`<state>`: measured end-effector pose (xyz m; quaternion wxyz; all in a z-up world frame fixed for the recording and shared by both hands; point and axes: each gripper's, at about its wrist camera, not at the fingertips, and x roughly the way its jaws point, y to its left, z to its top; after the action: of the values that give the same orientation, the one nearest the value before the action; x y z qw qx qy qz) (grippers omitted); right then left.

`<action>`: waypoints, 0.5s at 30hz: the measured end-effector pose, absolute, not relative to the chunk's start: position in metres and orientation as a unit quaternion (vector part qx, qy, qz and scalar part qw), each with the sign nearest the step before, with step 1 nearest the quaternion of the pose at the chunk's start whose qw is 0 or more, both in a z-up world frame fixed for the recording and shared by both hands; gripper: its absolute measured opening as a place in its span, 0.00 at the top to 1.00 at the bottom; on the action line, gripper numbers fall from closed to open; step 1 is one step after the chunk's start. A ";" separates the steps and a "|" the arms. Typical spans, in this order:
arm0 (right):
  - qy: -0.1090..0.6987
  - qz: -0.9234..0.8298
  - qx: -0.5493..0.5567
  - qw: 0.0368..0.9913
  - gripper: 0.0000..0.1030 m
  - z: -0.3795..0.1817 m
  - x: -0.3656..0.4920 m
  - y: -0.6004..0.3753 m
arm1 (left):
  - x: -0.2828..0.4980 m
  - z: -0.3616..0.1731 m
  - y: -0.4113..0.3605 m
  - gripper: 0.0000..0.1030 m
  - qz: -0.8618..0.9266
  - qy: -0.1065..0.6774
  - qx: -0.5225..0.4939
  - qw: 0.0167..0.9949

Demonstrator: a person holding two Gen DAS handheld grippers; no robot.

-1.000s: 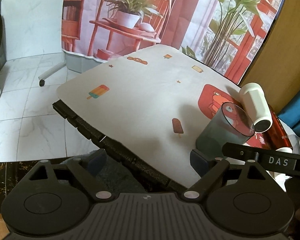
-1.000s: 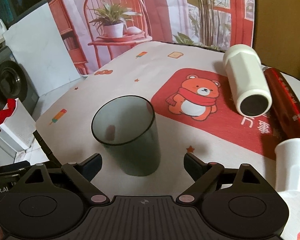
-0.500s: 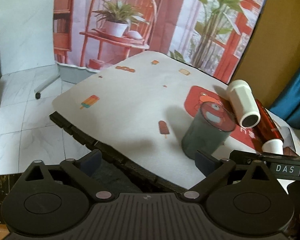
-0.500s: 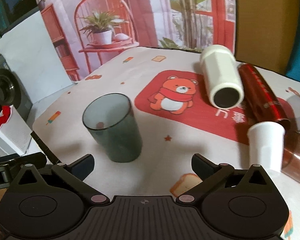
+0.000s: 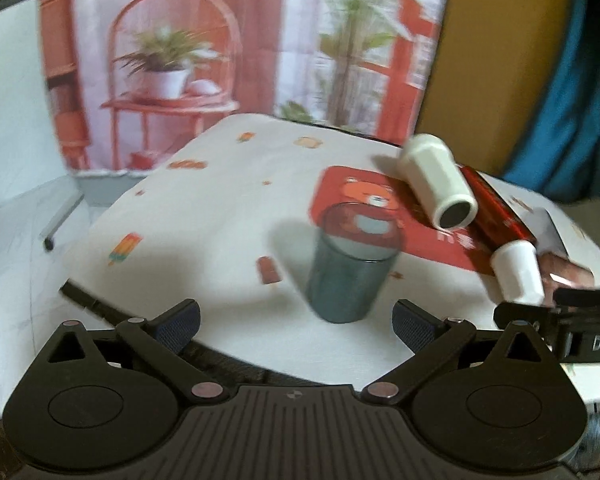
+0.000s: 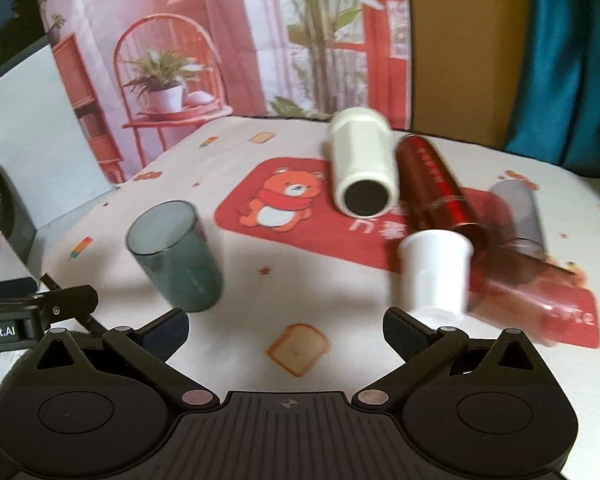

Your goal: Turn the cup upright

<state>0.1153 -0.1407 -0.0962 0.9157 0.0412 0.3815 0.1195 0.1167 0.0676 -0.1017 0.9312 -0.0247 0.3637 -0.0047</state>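
A dark translucent green cup (image 5: 348,268) (image 6: 176,256) stands upright, mouth up, on the white patterned tablecloth (image 5: 204,216). A cream cup (image 5: 436,180) (image 6: 360,168) lies on its side with its open end toward me. A small white cup (image 5: 516,272) (image 6: 436,272) stands mouth down. My left gripper (image 5: 296,322) is open and empty, just in front of the green cup. My right gripper (image 6: 286,328) is open and empty, between the green cup and the small white cup.
A red cylinder (image 6: 432,184) lies beside the cream cup on the red bear mat (image 6: 284,204). A grey cylinder (image 6: 520,208) lies further right. The table edge (image 5: 100,304) drops to a tiled floor on the left. A printed backdrop (image 6: 228,40) hangs behind.
Both grippers have pulled back and swung right, away from the green cup. The green cup stays upright and has not moved. More of the right side of the table shows now.
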 end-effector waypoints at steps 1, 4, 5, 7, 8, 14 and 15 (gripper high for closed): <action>0.381 0.114 0.041 0.916 0.00 -0.095 0.113 -0.145 | 0.118 -0.100 0.062 0.00 -0.011 0.364 -0.015 0.931; 0.381 0.101 0.040 0.918 0.00 -0.092 0.105 -0.161 | 0.119 -0.096 0.055 0.00 -0.025 0.365 -0.009 0.930; 0.382 0.097 0.040 0.918 0.00 -0.091 0.101 -0.167 | 0.119 -0.095 0.053 0.00 -0.029 0.366 -0.011 0.930; 0.383 0.091 0.038 0.919 0.00 -0.092 0.093 -0.176 | 0.119 -0.093 0.050 0.00 -0.035 0.368 -0.015 0.929; 0.385 0.086 0.038 0.918 0.00 -0.093 0.088 -0.181 | 0.119 -0.093 0.049 0.00 -0.037 0.369 -0.016 0.928; 0.395 0.057 0.063 0.915 0.00 -0.099 0.066 -0.210 | 0.115 -0.091 0.042 0.00 -0.044 0.377 -0.008 0.925; 0.396 0.052 0.067 0.914 0.00 -0.099 0.063 -0.214 | 0.113 -0.090 0.041 0.00 -0.044 0.378 -0.007 0.925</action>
<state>0.0632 -0.2144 -0.0993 0.9145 0.0671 0.3956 0.0521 0.1128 0.0413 -0.0904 0.9247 -0.0069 0.3780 -0.0443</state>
